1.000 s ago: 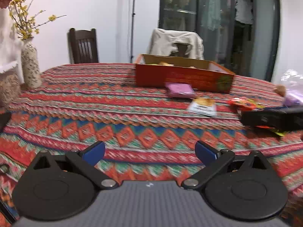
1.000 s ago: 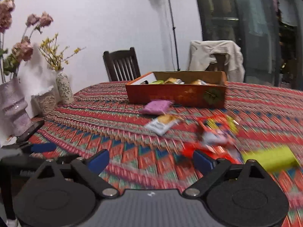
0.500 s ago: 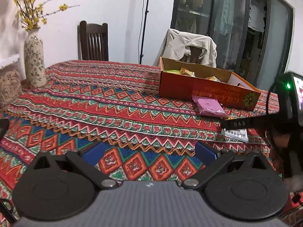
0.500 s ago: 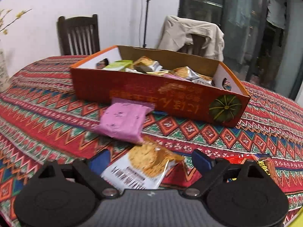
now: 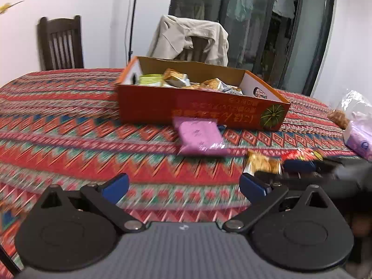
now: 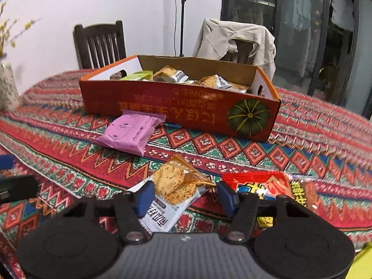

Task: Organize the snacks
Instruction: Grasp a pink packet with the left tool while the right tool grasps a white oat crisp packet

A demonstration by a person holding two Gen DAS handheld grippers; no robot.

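Right hand-held gripper (image 6: 183, 196) around one cracker packet (image 6: 173, 189)

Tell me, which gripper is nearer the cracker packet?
Right. The right gripper straddles the cracker packet, its jaws just closing around it. The left gripper hangs open beside it, over bare tablecloth.

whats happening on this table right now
A person is sorting snacks into the orange cardboard box. The right hand-held gripper has just been closing around a cracker packet lying on the patterned tablecloth. The left hand-held gripper is open and empty. A pink packet lies loose by the box.
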